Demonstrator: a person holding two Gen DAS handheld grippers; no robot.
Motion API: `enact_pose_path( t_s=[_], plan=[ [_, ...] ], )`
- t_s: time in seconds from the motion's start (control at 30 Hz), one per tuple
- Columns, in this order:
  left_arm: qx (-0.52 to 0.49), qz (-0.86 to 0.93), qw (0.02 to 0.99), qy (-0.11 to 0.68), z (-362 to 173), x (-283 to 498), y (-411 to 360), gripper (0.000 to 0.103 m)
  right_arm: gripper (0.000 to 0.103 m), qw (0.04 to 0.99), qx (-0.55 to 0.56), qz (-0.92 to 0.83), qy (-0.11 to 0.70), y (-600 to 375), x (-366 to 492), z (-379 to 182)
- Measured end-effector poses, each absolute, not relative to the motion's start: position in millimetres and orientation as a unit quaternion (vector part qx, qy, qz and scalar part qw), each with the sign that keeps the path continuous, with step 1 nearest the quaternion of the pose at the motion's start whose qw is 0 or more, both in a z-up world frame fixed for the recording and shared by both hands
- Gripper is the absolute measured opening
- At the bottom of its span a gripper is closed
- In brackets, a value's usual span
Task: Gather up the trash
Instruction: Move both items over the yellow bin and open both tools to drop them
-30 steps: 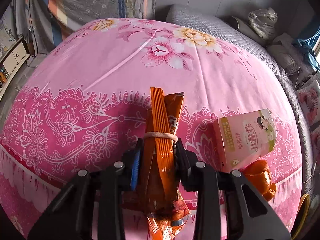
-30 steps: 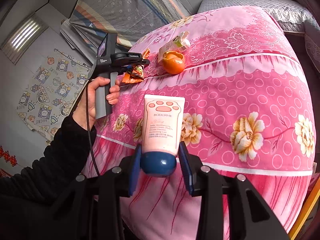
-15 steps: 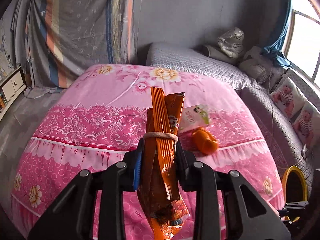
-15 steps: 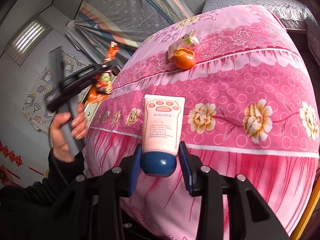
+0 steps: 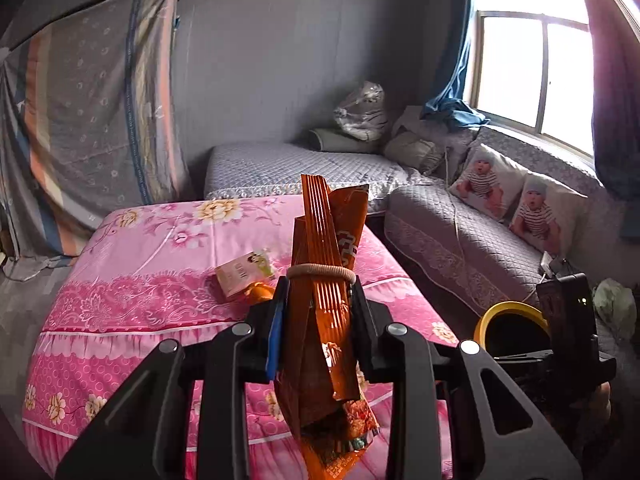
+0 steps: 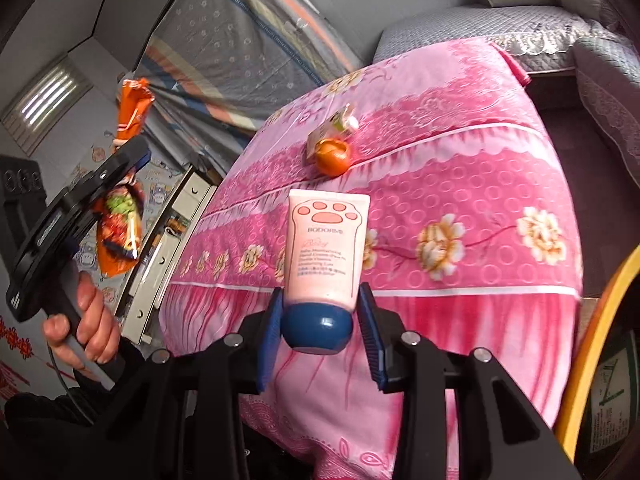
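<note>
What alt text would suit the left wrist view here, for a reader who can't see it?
The left gripper clamps an upright orange snack bag tied with a hair band, held above a pink floral bed. A small carton and an orange object lie on the bed; a yellow-rimmed bin stands to the right.

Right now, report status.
Left gripper shut on snack bag. Right gripper shut on cream tube. Carton, orange peel on bed.

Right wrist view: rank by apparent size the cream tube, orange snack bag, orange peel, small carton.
1. Cream tube, though it sits nearest the camera, in the right gripper.
2. Orange snack bag, in the left gripper.
3. Orange peel and small carton: too alike to rank.
</note>
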State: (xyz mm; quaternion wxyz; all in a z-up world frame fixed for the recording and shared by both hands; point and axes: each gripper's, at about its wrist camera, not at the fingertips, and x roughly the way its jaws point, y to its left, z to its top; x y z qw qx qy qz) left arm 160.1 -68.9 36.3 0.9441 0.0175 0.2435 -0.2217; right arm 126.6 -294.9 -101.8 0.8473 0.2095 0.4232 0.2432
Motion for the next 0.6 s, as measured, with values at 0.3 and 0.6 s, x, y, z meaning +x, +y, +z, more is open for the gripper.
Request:
enact_pose_path(
  t_s=[0.3, 0.6],
  plan=[
    [0.053, -0.285, 0.935, 0.205, 50, 125, -126, 0.028, 0.034, 0.870, 0.241, 0.188, 0.387, -354, 104, -95],
    [0.079, -0.337, 0.917, 0.200, 49, 114, -182, 0.028, 0.034, 0.890, 0.276, 0.099, 0.349, -425, 67, -97]
  ],
)
